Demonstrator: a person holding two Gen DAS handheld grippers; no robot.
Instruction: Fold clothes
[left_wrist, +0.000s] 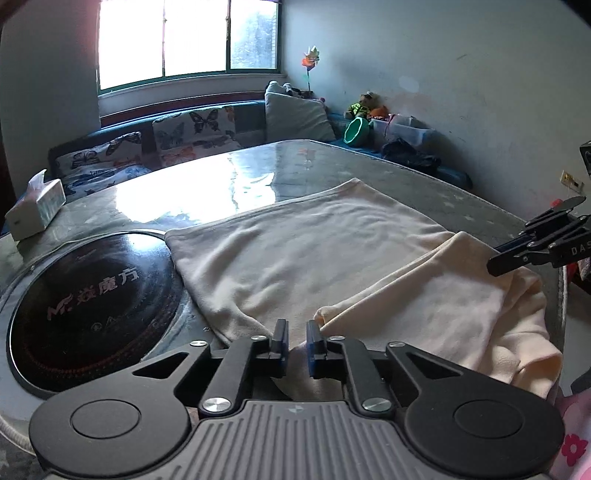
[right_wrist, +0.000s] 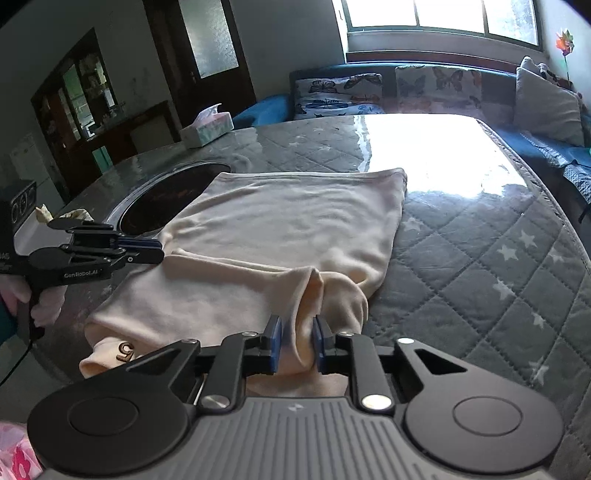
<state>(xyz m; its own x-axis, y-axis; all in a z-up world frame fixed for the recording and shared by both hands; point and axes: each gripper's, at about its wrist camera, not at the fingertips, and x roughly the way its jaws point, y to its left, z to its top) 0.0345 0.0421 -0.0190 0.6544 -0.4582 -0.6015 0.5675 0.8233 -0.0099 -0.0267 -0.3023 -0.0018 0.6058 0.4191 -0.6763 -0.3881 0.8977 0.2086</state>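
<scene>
A cream garment (left_wrist: 317, 258) lies spread on the table, its near part folded over into a strip; it also shows in the right wrist view (right_wrist: 280, 229). My left gripper (left_wrist: 296, 341) sits at the garment's near left edge, its jaws narrowly apart with only a sliver of cloth low between them; from the right wrist view (right_wrist: 157, 249) it looks nearly shut. My right gripper (right_wrist: 296, 341) is shut on a bunched fold of the garment at its right end; it also shows at the right in the left wrist view (left_wrist: 496, 264).
A round black cooktop (left_wrist: 92, 306) is set into the table left of the garment, partly under it. A tissue box (left_wrist: 37, 206) stands at the far left. The quilted table cover (right_wrist: 480, 258) stretches right. A sofa with cushions (left_wrist: 207, 125) lies beyond.
</scene>
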